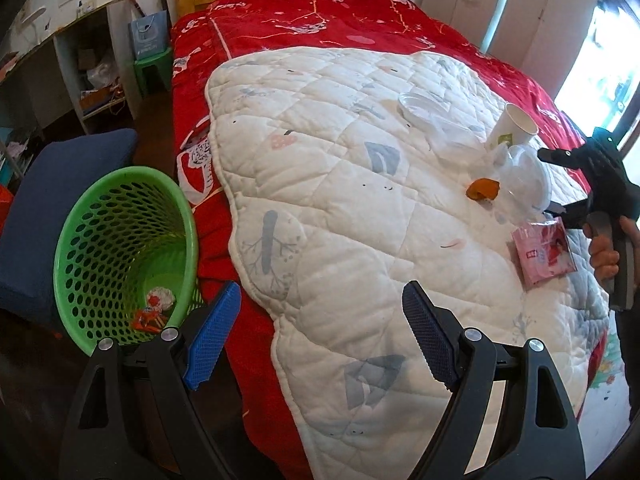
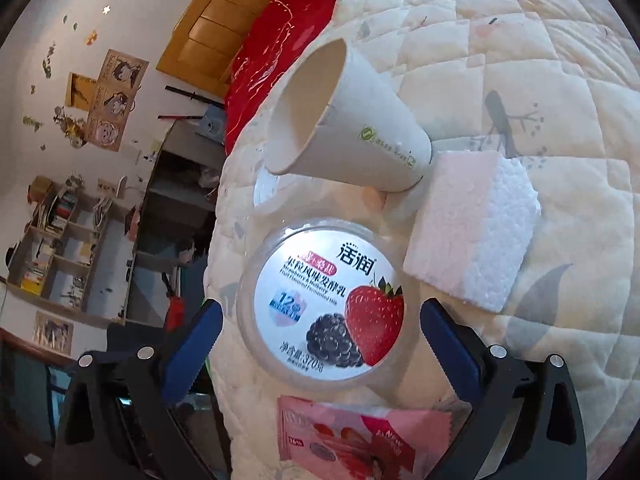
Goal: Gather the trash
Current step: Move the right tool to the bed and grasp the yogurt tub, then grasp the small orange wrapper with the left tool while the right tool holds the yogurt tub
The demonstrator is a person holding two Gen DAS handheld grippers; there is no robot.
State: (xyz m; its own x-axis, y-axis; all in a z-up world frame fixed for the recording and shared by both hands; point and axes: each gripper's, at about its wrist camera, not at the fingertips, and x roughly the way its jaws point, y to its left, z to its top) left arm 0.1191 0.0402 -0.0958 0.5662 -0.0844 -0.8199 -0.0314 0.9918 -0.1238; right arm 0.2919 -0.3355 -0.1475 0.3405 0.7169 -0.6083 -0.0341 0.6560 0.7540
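Observation:
In the left wrist view a green mesh basket (image 1: 120, 248) stands on the floor beside the bed, with some scraps at its bottom. My left gripper (image 1: 320, 320) is open and empty above the bed's near edge. On the white quilt (image 1: 340, 200) lie a paper cup (image 1: 510, 126), clear plastic lids (image 1: 424, 106), an orange peel (image 1: 482, 190) and a pink wrapper (image 1: 546, 254). My right gripper (image 2: 320, 320) is open, its jaws on either side of a yogurt tub (image 2: 324, 304) without touching it. The paper cup (image 2: 348, 120), a foam block (image 2: 472, 228) and the pink wrapper (image 2: 352, 436) lie close by.
A red blanket (image 1: 280, 28) covers the bed under the quilt. A blue cushion (image 1: 60, 200) sits behind the basket. Shelves (image 1: 80, 76) and a green stool (image 1: 154, 70) stand by the far wall. The right gripper and its hand (image 1: 604, 196) are at the bed's right side.

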